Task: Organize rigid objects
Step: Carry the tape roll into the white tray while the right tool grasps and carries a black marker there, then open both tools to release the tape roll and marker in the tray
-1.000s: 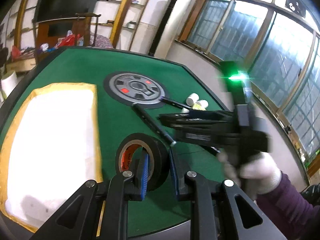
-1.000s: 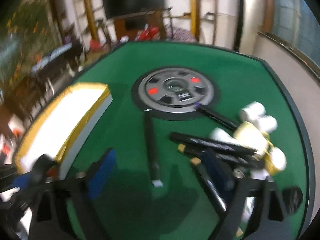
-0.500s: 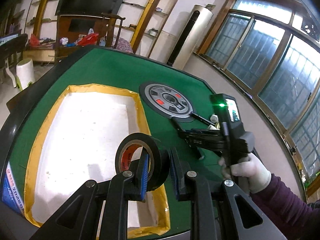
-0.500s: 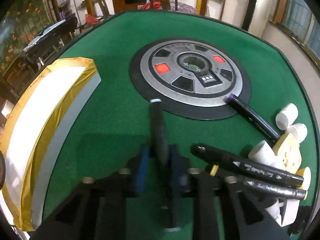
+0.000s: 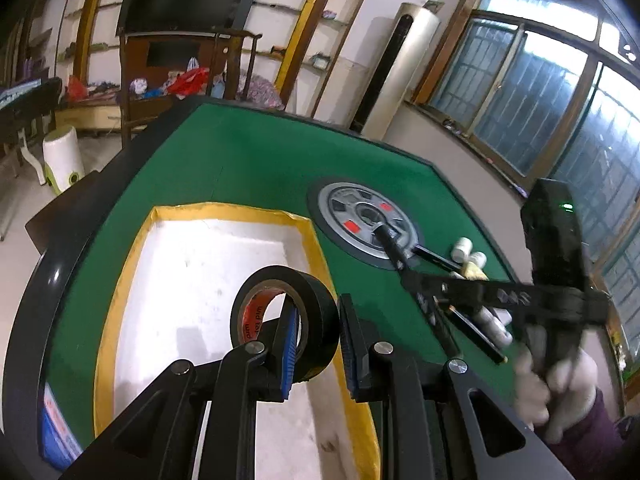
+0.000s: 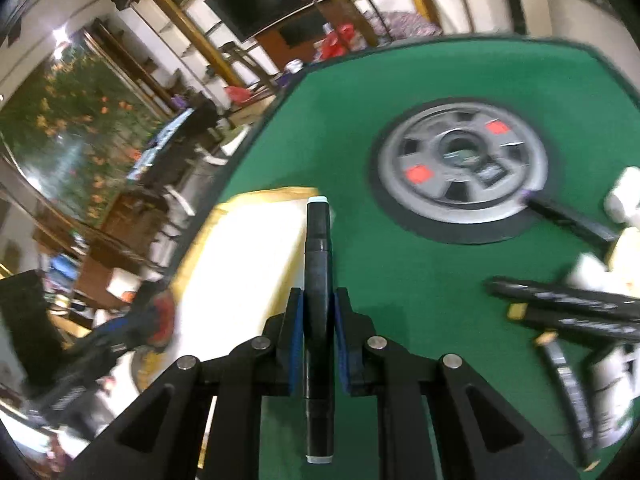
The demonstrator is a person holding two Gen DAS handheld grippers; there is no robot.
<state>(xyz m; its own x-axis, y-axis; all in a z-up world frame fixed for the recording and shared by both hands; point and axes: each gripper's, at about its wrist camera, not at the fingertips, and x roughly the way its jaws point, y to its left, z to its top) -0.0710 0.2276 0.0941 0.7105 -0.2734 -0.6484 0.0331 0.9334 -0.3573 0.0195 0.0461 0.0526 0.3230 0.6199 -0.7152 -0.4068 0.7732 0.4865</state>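
Black marker (image 6: 319, 304) now pinched in my right tool (image 6: 318, 336), pads pressed on its barrel; a second ago those jaws stood spread over it while it lay on the green desk (image 6: 400, 280). It is off the felt now, pointing toward the yellow-rimmed white tray (image 6: 248, 264). My left tool (image 5: 318, 344) pinches the wall of the black tape roll (image 5: 280, 312), which has come from over the felt to above the tray (image 5: 180, 280). Remaining markers (image 6: 568, 304) and white bottles (image 6: 624, 196) lie heaped at the desk's right, beside the grey centre disc (image 6: 460, 168). Judgement: both items are ready to go into the tray.
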